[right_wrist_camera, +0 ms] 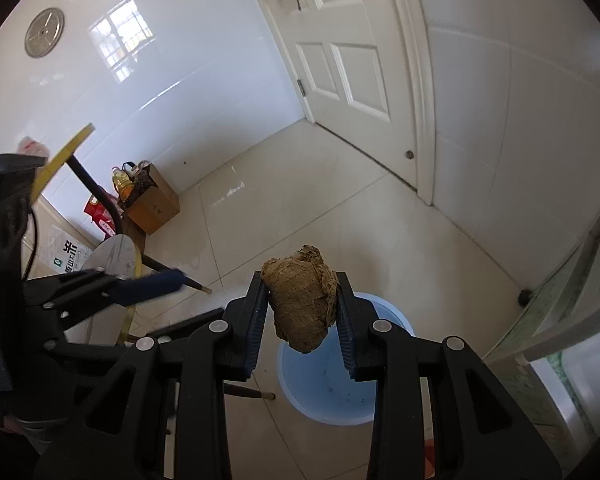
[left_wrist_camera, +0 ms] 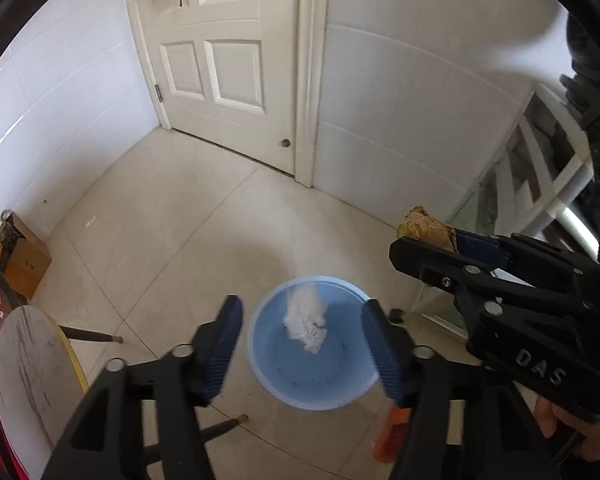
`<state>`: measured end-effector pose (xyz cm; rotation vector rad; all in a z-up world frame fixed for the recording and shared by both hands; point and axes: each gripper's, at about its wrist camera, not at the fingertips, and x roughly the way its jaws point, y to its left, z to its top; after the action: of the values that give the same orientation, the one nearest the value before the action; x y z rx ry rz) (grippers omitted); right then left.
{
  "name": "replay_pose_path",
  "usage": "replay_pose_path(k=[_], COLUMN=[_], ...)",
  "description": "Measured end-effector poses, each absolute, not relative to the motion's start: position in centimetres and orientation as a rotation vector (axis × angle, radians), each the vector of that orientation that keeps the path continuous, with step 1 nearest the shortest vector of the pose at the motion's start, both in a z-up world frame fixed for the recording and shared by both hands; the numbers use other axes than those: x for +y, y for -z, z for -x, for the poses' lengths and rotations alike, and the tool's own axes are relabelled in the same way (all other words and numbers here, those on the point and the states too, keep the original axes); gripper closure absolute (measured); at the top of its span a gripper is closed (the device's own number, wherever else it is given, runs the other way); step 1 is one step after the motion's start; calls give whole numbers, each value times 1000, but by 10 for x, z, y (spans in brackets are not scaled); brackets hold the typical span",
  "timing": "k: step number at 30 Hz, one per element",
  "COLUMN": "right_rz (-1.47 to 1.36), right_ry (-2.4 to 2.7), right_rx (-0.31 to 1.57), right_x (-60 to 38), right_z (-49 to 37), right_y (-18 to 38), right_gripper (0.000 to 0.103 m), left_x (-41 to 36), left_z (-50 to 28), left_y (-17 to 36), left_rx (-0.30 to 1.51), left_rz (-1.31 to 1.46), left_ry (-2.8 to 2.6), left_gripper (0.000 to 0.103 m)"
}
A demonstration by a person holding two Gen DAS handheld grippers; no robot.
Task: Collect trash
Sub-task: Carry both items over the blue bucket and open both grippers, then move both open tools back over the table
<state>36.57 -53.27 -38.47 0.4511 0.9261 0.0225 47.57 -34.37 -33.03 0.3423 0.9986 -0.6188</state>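
Note:
A light blue bin [left_wrist_camera: 312, 360] stands on the tiled floor below both grippers; it also shows in the right wrist view [right_wrist_camera: 332, 384]. A white crumpled tissue [left_wrist_camera: 306, 318] is blurred in the air over the bin's mouth. My left gripper [left_wrist_camera: 302, 344] is open and empty above the bin. My right gripper [right_wrist_camera: 302, 304] is shut on a brown crumpled paper wad [right_wrist_camera: 302, 304], held above the bin's near rim. In the left wrist view the right gripper [left_wrist_camera: 424, 240] and its wad [left_wrist_camera: 426, 232] are to the right of the bin, higher up.
A round marble stool with a yellow rim [left_wrist_camera: 32, 364] and dark legs stands left of the bin. A cardboard box [right_wrist_camera: 152, 204] with an oil bottle sits by the left wall. A white door [left_wrist_camera: 220, 60] is ahead. A white rack [left_wrist_camera: 548, 168] stands at the right.

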Motion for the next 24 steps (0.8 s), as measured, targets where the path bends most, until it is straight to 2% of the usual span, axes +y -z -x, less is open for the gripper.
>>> replay_pose_path(k=[5, 7, 8, 9, 10, 16, 20, 23, 24], right_rz=[-459, -460, -461, -457, -451, -401, -363, -331, -323], right_ry=[-22, -12, -13, -11, -11, -1, -13, -35, -46], right_rx=[915, 911, 916, 913, 902, 825, 752, 690, 674], right_x=[-536, -535, -536, -535, -533, -519, -497, -472, -463], right_z=[-372, -372, -372, -370, -368, -341, -316, -295, -290], right_y=[394, 393, 392, 386, 378, 308, 249, 204, 193], right_gripper=[70, 66, 54, 37, 33, 33, 29, 26, 25], left_x=[-362, -360, -358, -351, -349, -314, -277, -244, -231], left_z=[-475, -464, -458, -443, -438, -380, -335, -301, -290], left_y=[335, 321, 313, 302, 295, 233, 179, 146, 138], left_rx=[1008, 995, 980, 964, 946, 824, 698, 616, 593], left_rz=[-315, -306, -307, -307, -312, -272, -241, -223, -217], left_ry=[589, 586, 582, 575, 569, 576, 567, 533, 517], left_gripper=[40, 40, 40, 38, 37, 30, 26, 12, 10])
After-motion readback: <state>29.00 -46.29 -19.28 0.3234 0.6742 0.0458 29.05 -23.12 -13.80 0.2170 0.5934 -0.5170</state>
